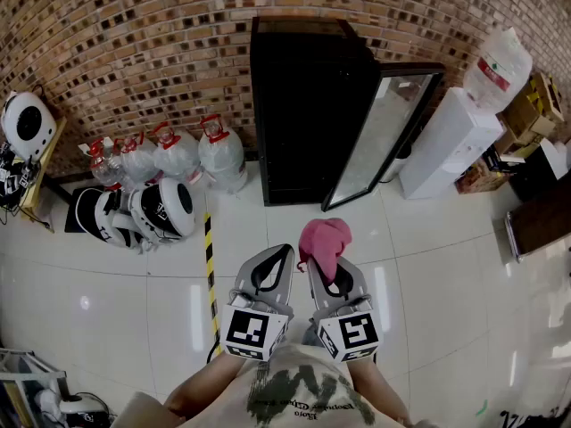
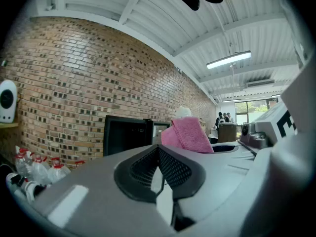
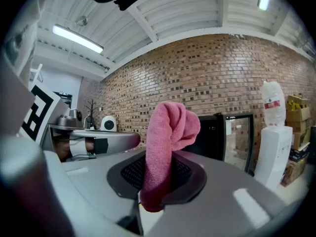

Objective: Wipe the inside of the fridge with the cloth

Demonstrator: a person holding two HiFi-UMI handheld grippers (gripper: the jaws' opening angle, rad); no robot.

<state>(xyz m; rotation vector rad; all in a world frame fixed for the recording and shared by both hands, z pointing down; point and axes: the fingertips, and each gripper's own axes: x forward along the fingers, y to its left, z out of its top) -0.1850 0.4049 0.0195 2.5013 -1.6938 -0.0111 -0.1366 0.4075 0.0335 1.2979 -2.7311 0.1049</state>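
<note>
The pink cloth point(image 1: 325, 242) is clamped upright in the right gripper point(image 1: 326, 264), and the left gripper point(image 1: 283, 253) is held just beside it, jaws together on nothing. The black fridge point(image 1: 303, 105) stands well beyond them by the far wall, its glass door point(image 1: 379, 132) swung open to the right. Judging from this, wiping is not yet begun and the whole interior is left to be done.
</note>
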